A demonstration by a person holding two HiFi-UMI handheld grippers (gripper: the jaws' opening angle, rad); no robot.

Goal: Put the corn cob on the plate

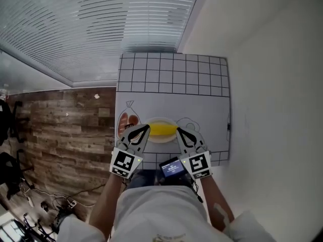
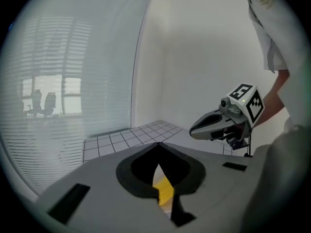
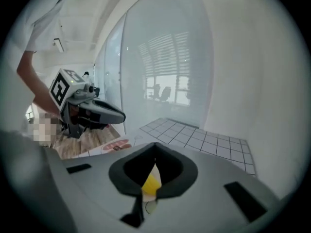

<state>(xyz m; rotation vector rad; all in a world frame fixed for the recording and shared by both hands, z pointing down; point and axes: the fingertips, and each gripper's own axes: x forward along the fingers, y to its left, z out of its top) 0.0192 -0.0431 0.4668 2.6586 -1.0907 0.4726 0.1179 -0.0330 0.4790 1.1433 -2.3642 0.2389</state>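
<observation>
A yellow corn cob lies on a small white plate near the front of the white table. My left gripper hangs just left of the plate and my right gripper just right of it, both above the table and apart from the cob. Both are shut with nothing between the jaws. In the left gripper view the closed tips meet, the cob shows below them, and the right gripper is at the right. The right gripper view shows its own tips closed over the cob.
A clear bag with red contents lies on the table left of the plate. A thin drawn outline marks the table right of it. The far half of the table carries a black grid. Wooden floor lies left, a white wall right.
</observation>
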